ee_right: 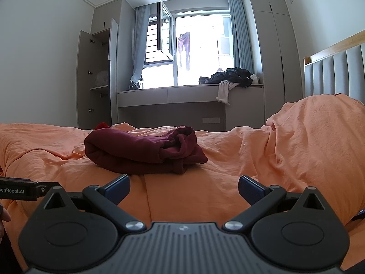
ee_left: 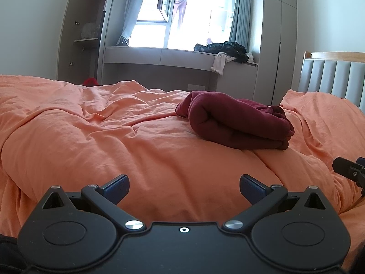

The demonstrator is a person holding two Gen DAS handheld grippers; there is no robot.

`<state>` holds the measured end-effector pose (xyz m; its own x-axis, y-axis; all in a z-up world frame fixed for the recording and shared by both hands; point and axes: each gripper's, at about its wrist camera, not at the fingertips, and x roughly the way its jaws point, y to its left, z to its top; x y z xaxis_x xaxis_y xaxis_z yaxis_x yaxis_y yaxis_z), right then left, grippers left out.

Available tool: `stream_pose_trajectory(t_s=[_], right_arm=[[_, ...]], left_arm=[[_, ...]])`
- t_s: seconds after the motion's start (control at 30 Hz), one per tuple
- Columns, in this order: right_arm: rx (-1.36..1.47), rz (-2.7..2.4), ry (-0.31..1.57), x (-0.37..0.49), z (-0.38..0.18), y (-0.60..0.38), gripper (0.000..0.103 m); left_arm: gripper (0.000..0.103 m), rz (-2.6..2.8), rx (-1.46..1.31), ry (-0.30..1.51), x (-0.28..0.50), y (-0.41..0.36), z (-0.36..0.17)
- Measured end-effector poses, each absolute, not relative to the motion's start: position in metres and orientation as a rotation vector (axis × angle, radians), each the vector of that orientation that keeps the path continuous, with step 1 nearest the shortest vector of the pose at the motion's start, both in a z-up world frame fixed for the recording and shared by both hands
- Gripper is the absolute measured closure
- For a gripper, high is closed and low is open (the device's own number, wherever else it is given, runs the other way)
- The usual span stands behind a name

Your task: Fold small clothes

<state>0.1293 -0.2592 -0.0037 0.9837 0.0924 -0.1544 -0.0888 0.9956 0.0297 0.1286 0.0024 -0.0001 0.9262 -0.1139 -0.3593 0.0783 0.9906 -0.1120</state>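
Note:
A dark red garment lies folded in a thick bundle on the orange duvet. In the right wrist view the garment lies ahead and a little left on the duvet. My left gripper is open and empty, low over the duvet, short of the bundle and to its left. My right gripper is open and empty, just in front of the bundle. Each gripper shows at the edge of the other's view: the right one, the left one.
A grey padded headboard stands at the right. A window bench holds a pile of dark and white clothes. An open wardrobe stands at the left. A raised duvet hump lies right of the garment.

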Motion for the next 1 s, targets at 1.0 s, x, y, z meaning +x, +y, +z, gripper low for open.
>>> stream_pose_trajectory(t_s=[1.0], right_arm=[[0.021, 0.09, 0.159, 0.1296, -0.0033, -0.2591, 0.0]], left_arm=[[0.0, -0.068, -0.114, 0.36, 0.1235, 0.0041, 0.0051]])
